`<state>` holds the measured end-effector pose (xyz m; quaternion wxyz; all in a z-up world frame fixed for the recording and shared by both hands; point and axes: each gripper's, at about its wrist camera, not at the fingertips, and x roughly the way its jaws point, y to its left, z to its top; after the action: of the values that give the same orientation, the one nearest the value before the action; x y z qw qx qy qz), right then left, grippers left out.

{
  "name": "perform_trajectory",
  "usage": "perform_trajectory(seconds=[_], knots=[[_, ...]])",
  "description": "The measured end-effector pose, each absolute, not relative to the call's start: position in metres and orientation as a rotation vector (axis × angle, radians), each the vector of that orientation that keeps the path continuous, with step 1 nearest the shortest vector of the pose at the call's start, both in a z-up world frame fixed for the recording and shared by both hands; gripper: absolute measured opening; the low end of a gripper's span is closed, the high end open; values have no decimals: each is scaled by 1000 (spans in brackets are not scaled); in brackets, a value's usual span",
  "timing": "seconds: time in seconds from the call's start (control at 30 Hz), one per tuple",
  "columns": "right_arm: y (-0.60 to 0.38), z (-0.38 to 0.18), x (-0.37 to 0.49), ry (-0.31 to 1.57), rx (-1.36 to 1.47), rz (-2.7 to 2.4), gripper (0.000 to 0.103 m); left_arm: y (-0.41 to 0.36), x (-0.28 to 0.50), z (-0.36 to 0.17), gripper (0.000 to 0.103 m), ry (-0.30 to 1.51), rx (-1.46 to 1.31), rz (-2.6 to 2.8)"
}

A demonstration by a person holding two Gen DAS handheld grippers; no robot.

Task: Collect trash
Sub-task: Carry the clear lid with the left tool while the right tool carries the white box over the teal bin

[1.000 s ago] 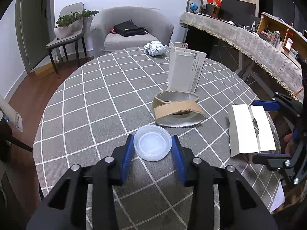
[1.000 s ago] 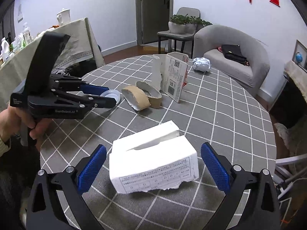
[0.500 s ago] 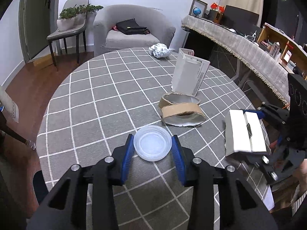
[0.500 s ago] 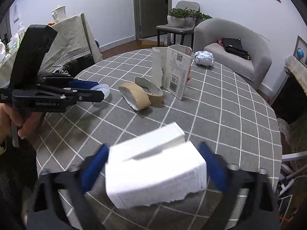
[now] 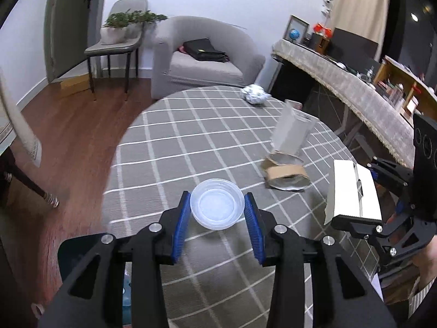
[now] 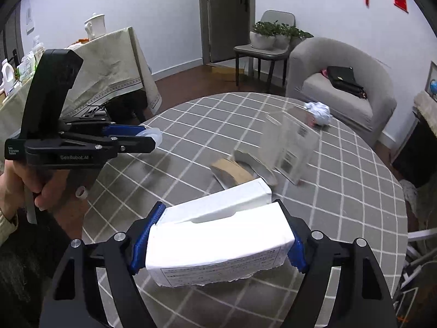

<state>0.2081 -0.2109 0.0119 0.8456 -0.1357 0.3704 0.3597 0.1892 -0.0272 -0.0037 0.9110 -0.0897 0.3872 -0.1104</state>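
— What have you got in your claws?

— My left claw [image 5: 217,209] is clenched on a clear plastic lid [image 5: 217,207], both blue pads against its rim, lifted above the near edge of the table [image 5: 191,142]. My right claw [image 6: 217,243] grips a torn white box [image 6: 218,243] by its two short ends, also clear of the cloth.

— And the surface under you?

— A round table under a grey cloth with a white grid. Just past the box lie two crushed cardboard rings [image 5: 285,175], touching each other. Behind them stands an opened white carton [image 6: 289,150], upright, blurred. At the far edge sits a ball of crumpled foil [image 5: 254,95].

— Beyond the table?

— Dark wooden floor. A grey armchair [image 5: 202,60] close behind the foil, a black bag [image 5: 203,50] on its seat. Beside it a chair [image 6: 263,45] carrying potted plants [image 6: 273,34], next to a door. On my left, a side table under a beige cloth [image 6: 109,68] with a white teapot [image 6: 94,26]; on my right, a long counter [image 5: 341,87] with a fringed cover.
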Motion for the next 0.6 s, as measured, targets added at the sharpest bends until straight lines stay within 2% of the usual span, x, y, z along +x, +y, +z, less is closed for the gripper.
perform_trajectory(seconds=[0.6], knots=[[-119,36,195,794,-116,837,80,81,146,-22,42,835,-232,-42]])
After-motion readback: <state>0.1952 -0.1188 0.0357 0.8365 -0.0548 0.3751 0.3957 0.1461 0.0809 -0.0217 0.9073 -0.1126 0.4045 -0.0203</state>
